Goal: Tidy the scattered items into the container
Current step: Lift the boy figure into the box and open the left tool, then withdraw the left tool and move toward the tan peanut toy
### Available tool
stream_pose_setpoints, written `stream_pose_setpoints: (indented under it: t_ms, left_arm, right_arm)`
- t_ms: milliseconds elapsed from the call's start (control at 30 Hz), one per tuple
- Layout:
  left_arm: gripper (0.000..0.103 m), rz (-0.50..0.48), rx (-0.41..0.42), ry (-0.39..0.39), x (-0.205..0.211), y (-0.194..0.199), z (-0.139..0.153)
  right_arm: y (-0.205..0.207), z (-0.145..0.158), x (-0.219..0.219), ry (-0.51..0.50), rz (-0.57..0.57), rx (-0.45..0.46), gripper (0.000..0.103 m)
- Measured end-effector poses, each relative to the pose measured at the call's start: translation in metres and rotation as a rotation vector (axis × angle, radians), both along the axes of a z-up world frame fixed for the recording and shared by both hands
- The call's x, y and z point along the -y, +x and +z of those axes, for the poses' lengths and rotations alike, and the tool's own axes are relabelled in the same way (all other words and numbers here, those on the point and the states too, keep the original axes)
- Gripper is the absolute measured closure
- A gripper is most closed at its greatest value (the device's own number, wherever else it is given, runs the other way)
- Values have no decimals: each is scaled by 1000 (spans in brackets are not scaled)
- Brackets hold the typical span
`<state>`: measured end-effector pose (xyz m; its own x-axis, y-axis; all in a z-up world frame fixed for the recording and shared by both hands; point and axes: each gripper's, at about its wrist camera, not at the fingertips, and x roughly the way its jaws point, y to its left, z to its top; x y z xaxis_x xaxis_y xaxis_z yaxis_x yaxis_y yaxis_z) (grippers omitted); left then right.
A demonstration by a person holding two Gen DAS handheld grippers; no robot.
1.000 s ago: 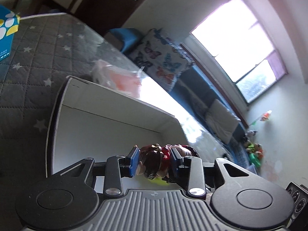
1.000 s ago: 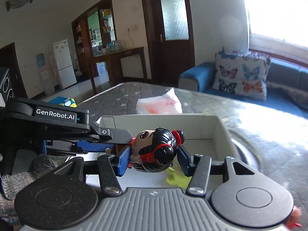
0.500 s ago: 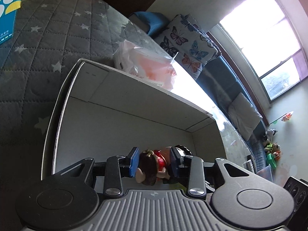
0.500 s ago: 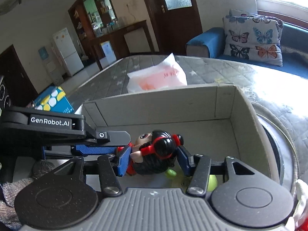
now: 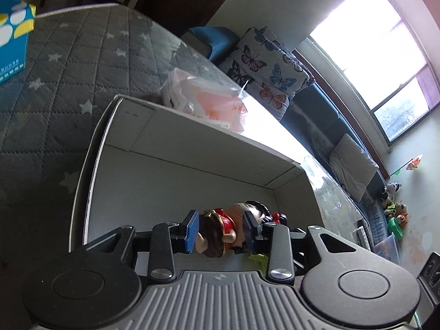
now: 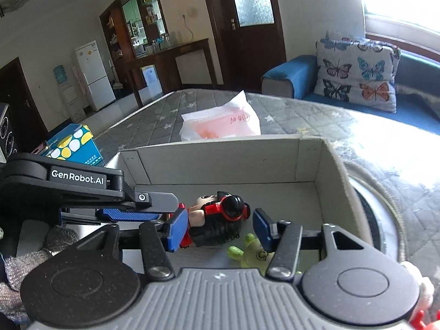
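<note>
A grey star-quilted mattress [image 6: 288, 115] is seen under everything. On it an open cardboard box [image 6: 220, 162] is placed, taken here as the landmark. Behind the box a white and pink plastic bag [image 6: 220, 123] is lying, and to its left a blue tissue box [image 6: 74, 144].

Inside the box, low over the floor, a doll with black hair and red headphones [image 6: 220, 220] is clamped between the pads of the left gripper [image 5: 220, 229]. The right gripper [image 6: 220, 227] has just been opening; a gap is seen at its right pad. A small green toy [image 6: 247, 250] is lying on the box floor.
</note>
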<state>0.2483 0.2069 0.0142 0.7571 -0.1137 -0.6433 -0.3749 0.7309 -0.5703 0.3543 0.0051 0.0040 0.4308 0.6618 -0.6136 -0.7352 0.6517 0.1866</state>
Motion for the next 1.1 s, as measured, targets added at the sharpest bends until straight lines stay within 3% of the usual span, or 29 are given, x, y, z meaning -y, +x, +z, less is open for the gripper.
stream_pose_setpoints:
  t_ms: [533,667,767,1100]
  left_arm:
    - [66,-79,95,80,54,-58,36]
    - [66,-113,104,90,74,-76,37]
    - [66,-132,109,99,87,-83,37]
    - [66,-203,88,109,127,-109,21]
  right_arm:
    - [-88,30,64,22,-12,155,21]
    - [-112,26,83,12,-26,167,20]
    - [-129,21,98,5,-44,183,13]
    - [-174,0,141,-34,-112,205,9]
